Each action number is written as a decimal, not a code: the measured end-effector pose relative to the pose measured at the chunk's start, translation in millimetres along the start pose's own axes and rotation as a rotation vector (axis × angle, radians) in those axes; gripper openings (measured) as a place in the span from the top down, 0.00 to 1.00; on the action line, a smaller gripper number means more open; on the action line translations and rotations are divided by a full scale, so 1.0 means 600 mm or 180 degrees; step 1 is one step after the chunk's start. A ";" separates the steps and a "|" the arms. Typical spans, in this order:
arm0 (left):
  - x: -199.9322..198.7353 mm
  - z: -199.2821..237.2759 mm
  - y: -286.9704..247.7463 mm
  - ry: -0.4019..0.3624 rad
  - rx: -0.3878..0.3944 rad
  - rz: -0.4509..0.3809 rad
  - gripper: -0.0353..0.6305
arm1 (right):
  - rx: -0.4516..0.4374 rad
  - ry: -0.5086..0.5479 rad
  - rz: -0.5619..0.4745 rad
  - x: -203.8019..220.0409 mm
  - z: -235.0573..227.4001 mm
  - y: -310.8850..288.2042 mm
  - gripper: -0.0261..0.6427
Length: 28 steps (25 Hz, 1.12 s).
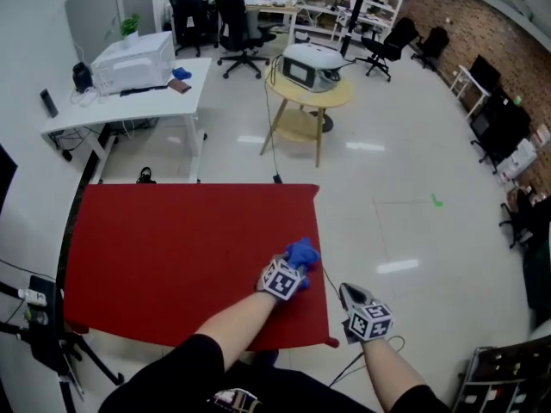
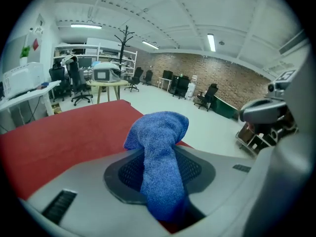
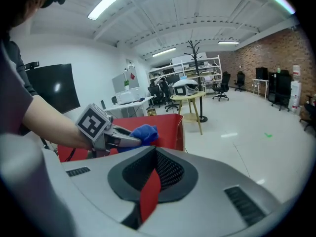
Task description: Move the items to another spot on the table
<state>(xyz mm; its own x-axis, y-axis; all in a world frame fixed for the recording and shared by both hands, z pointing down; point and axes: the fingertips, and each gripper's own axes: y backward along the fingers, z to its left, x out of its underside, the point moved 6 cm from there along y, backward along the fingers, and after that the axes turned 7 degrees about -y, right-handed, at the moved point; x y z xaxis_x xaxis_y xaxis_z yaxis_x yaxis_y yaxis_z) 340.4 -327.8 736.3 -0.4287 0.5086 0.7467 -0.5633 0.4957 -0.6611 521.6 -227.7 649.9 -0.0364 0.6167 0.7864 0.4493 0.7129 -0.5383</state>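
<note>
A blue cloth point(image 1: 303, 249) is bunched between the jaws of my left gripper point(image 1: 296, 265), which is shut on it just above the red table point(image 1: 172, 256), close to the table's right edge. In the left gripper view the cloth point(image 2: 160, 157) fills the gap and its top flops forward over the jaws. My right gripper point(image 1: 349, 298) hangs off the table past its front right corner. Its jaws stand a narrow slit apart with nothing in them, and the red table shows through the gap. From the right gripper view I see the left gripper point(image 3: 129, 140) and the cloth point(image 3: 145, 132) ahead.
Beyond the red table stand a white desk point(image 1: 129, 84) with a printer, a round wooden table point(image 1: 310, 93) with a device on it, and several office chairs. A stand with cables point(image 1: 34, 317) sits at the table's left. A shelf point(image 1: 508, 377) is at the bottom right.
</note>
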 end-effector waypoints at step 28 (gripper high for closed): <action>0.040 0.046 0.077 0.0265 0.0104 -0.0380 0.32 | -0.0229 -0.0049 -0.0035 0.003 0.003 0.014 0.96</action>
<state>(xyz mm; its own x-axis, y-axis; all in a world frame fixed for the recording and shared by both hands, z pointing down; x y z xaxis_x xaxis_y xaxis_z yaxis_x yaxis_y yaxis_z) 284.6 -312.1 725.9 -0.2980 0.5048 0.8102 -0.6300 0.5336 -0.5642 523.6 -219.9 646.0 -0.0550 0.6143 0.7871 0.5119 0.6942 -0.5060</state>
